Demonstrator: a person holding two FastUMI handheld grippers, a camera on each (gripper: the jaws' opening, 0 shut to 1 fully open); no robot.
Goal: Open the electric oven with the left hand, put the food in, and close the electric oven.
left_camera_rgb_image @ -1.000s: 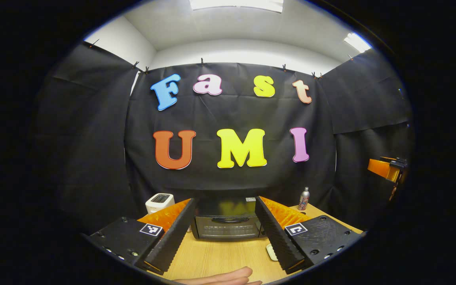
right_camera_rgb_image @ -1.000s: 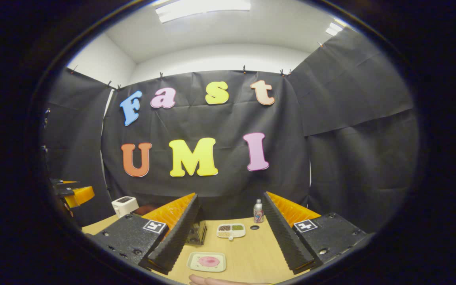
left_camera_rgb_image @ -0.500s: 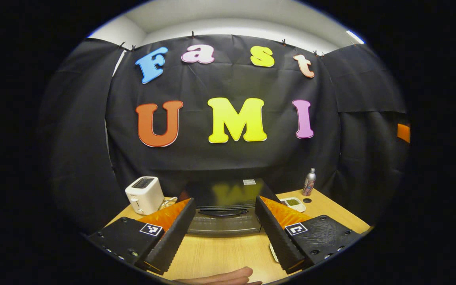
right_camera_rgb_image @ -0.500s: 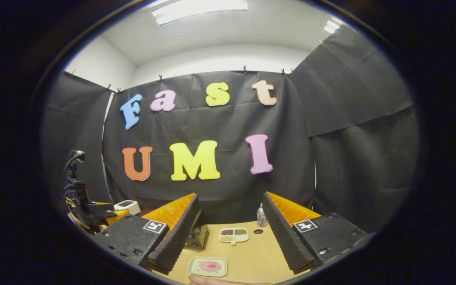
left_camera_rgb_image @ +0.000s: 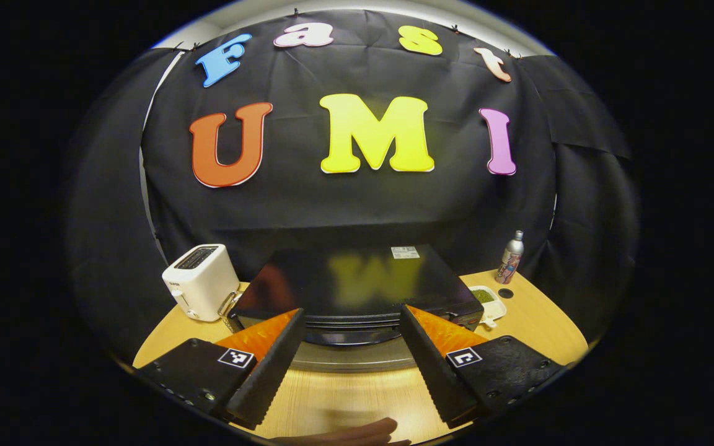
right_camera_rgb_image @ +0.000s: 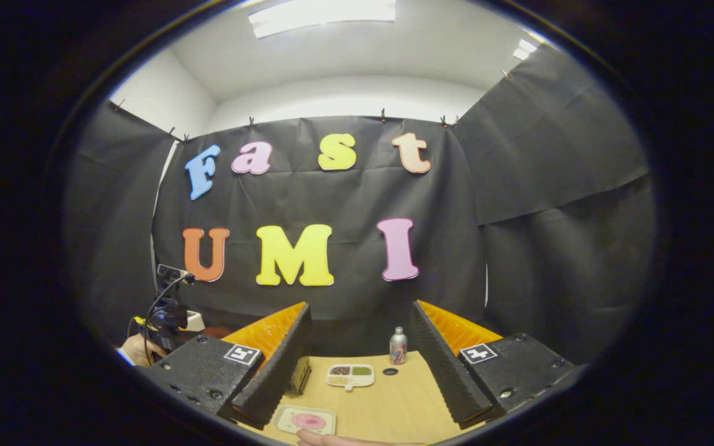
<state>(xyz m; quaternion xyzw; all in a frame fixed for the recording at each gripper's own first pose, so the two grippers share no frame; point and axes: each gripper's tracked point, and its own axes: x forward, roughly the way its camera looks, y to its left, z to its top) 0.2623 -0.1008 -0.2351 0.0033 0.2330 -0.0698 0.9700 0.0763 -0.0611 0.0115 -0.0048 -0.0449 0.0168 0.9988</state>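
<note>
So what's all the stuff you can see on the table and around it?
Electric oven: one, black, middle of the table, door shut.
Toaster: one, white, left of the oven.
Bottle: one, silver, back right of the table.
Divided dish: one, white, with green and brown food, beside the oven.
Plate: one, pale with pink food, near edge of the table.
Small round thing: one, dark, by the bottle.
Table: one, light wood.
Left gripper: one, black and orange, open, pointed at the oven.
Right gripper: one, black and orange, open, above the plate.
</note>
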